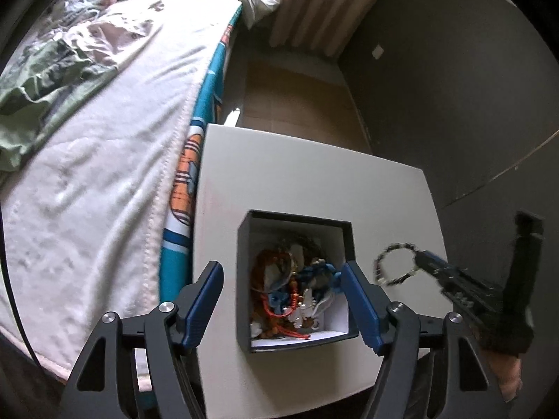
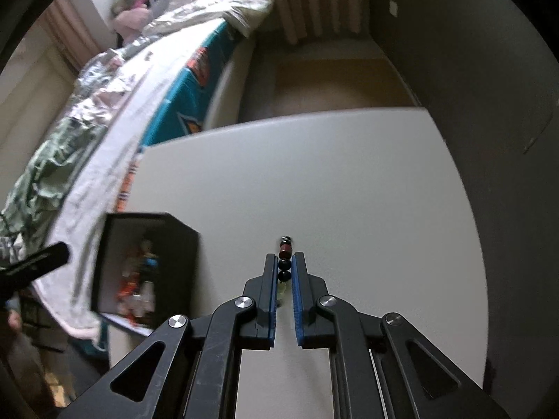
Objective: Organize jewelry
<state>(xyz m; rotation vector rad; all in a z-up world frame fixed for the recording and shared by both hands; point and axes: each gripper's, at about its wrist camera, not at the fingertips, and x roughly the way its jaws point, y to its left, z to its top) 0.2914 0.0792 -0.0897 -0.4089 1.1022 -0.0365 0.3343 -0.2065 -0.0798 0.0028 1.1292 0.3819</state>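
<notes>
A black box [image 1: 244,279] with a white lining stands on the white table [image 1: 297,181]. It holds a tangle of jewelry [image 1: 293,289] in red, blue and white. My left gripper [image 1: 283,272] is open and hovers over the box, empty. My right gripper [image 2: 284,262] is shut on a beaded bracelet [image 2: 284,269] with dark and red beads. In the left wrist view the bracelet [image 1: 394,265] hangs as a loop from the right gripper [image 1: 424,262], to the right of the box and above the table. The box [image 2: 146,265] is at the lower left in the right wrist view.
A bed [image 1: 104,174] with a white blanket, a teal patterned sheet and crumpled clothes runs along the table's left side. A dark wall [image 1: 454,87] is to the right. Wood floor [image 1: 297,97] and curtains [image 1: 325,3] lie beyond the table.
</notes>
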